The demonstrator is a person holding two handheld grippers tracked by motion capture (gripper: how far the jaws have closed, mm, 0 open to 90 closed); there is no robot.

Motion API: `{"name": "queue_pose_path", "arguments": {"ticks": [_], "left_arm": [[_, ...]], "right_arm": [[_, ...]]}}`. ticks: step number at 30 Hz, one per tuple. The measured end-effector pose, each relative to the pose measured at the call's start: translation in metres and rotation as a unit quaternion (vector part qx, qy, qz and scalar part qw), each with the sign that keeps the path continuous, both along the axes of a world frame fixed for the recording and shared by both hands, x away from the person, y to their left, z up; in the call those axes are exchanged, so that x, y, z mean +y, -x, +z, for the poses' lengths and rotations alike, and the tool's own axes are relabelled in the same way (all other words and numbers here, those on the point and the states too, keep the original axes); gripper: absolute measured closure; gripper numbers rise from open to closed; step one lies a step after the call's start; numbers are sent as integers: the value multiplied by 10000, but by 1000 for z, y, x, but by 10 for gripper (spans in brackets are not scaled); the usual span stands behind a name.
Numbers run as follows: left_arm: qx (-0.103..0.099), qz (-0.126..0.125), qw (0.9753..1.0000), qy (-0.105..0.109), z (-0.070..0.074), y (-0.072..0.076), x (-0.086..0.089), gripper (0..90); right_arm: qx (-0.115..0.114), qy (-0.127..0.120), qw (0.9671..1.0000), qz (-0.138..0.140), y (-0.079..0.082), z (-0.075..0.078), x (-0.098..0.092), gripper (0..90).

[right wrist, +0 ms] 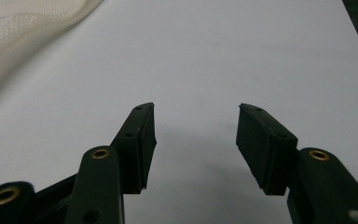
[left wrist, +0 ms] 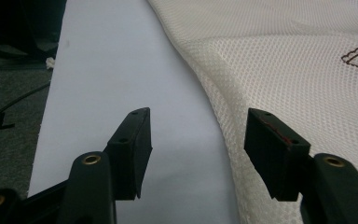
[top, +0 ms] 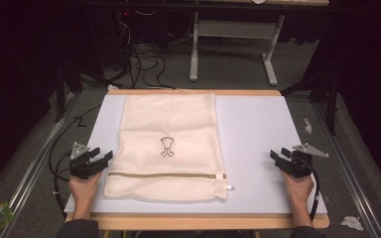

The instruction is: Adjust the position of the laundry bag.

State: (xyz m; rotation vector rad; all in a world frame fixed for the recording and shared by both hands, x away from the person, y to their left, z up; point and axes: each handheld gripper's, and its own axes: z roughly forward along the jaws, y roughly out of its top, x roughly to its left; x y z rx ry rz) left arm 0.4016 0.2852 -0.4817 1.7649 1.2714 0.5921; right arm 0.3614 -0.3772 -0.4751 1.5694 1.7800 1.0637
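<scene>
Nearest you, the cream mesh laundry bag (top: pixel 168 148) lies flat on the white table top (top: pixel 258 144), left of the middle. Its near end shows an open-weave band below a zip line that runs across the bag, with a small white pull tab (top: pixel 230 188) sticking out at the near right corner. Further up, the fabric looks denser and smoother, and a small dark outline emblem (top: pixel 166 147) sits about halfway along. The far edge of the bag reaches almost to the table's far wooden edge.

Your left gripper (top: pixel 102 157) rests at the bag's left edge, near the zip end. In the left gripper view (left wrist: pixel 196 135) its jaws stand wide apart and empty; one is over bare table, the other over the mesh (left wrist: pixel 279 70), with the bag's edge running between them. You cannot tell from these views whether that jaw touches the fabric.

Your right gripper (top: pixel 278 156) is well apart from the bag, over bare table at the right side. In the right gripper view (right wrist: pixel 196 135) its jaws are also spread wide, gripping nothing, with a corner of the bag (right wrist: pixel 23 32) at the far left
</scene>
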Motion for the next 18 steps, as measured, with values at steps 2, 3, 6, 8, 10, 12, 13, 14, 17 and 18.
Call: {"name": "queue_pose_path", "arguments": {"ticks": [2, 3, 6, 8, 10, 12, 13, 14, 17, 18], "left_arm": [[-104, 38, 9999, 8, 1, 3, 0, 401], [-60, 4, 9999, 98, 3, 3, 1, 402], [57, -46, 9996, 265, 11, 2, 3, 428], [64, -74, 9996, 264, 16, 1, 0, 423], [57, -132, 9997, 205, 19, 1, -5, 423], [66, -185, 9997, 150, 20, 1, -8, 422], [79, -233, 9996, 109, 21, 1, -11, 418], [92, -266, 9996, 94, 21, 1, -13, 412], [150, -298, 9994, 53, 20, 1, -15, 399], [215, -314, 9993, 40, 19, 0, -16, 399]], "right_arm": [[-8, 11, 10000, -69, 1, 1, 0, 466], [-20, 16, 10000, -80, 1, 1, 1, 474], [-103, -131, 9999, -9, 4, 5, 2, 596], [-149, -263, 9995, 7, 6, 7, 1, 614], [-93, -321, 9994, 86, 6, 9, 3, 622], [-104, -266, 9994, 201, 5, 11, 6, 625], [-87, -301, 9992, 248, 5, 11, 7, 624], [-81, -323, 9991, 277, 4, 12, 8, 624], [-76, -383, 9985, 382, 3, 12, 13, 623], [-76, -383, 9985, 382, 3, 12, 13, 623]]}}
